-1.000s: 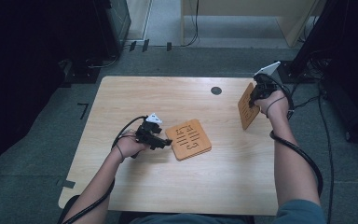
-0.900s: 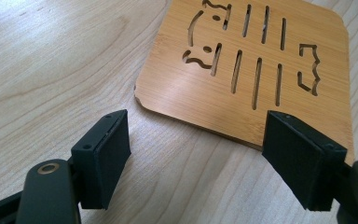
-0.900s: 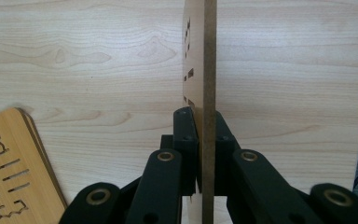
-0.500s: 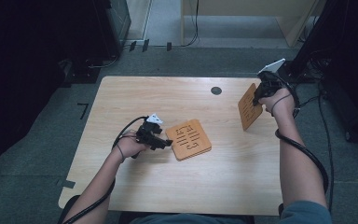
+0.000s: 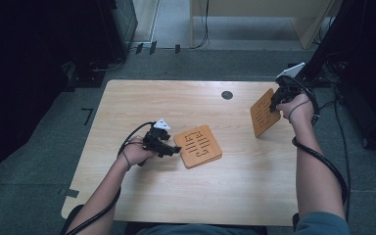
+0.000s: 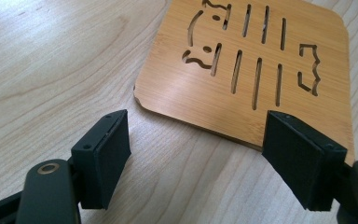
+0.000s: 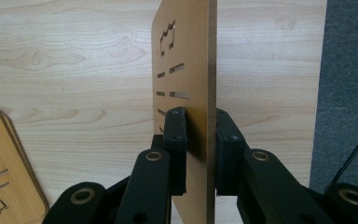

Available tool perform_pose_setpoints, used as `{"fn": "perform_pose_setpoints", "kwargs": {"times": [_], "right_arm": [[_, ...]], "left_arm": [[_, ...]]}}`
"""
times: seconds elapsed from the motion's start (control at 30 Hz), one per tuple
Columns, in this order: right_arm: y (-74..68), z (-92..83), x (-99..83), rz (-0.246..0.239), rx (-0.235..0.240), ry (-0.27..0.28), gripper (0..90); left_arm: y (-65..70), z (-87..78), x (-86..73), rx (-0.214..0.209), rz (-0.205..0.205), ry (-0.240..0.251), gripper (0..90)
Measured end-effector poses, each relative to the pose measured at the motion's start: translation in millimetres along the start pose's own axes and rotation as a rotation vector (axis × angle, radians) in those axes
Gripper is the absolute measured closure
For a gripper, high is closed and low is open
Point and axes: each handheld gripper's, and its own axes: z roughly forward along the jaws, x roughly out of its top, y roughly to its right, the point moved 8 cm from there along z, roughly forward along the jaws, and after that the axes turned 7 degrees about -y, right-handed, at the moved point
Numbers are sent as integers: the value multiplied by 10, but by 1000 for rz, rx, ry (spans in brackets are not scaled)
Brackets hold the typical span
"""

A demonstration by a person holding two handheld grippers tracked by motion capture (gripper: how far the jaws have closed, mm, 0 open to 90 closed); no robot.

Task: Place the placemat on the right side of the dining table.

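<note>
Two bamboo trivets with slot cut-outs are on the wooden table (image 5: 176, 105). One trivet (image 5: 198, 146) (image 6: 251, 65) lies flat near the middle, seemingly on top of another. My left gripper (image 5: 172, 148) (image 6: 198, 154) is open just left of it, its jaws spread in front of the near edge, touching nothing. The second trivet (image 5: 263, 113) (image 7: 186, 79) stands on edge near the table's right side, lifted upright. My right gripper (image 5: 277, 102) (image 7: 200, 135) is shut on its top edge, one pad on each face.
A round dark cable hole (image 5: 227, 95) sits in the table top at the back. The table's right edge and grey carpet (image 7: 349, 93) lie just beyond the upright trivet. Dark equipment and cables surround the table.
The right gripper has carried the upright trivet slightly right and toward the back edge. The left gripper and the flat trivet have stayed put.
</note>
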Motion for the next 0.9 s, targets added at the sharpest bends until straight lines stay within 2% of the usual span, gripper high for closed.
{"fn": "perform_pose_setpoints", "kwargs": {"times": [0.17, 0.4, 0.83, 0.9], "right_arm": [[76, 35, -24, 23, 8, 1, 765], [202, 131, -67, 61, 49, -3, 722], [248, 218, -75, 70, 74, -3, 687], [239, 247, -75, 74, 96, -1, 681]], "left_arm": [[27, -25, 31, -2, 20, 14, 224], [12, -22, 23, -3, 13, 14, 221], [-1, -14, 22, -1, 13, 14, 220], [-3, -13, 22, -2, 11, 14, 220]]}}
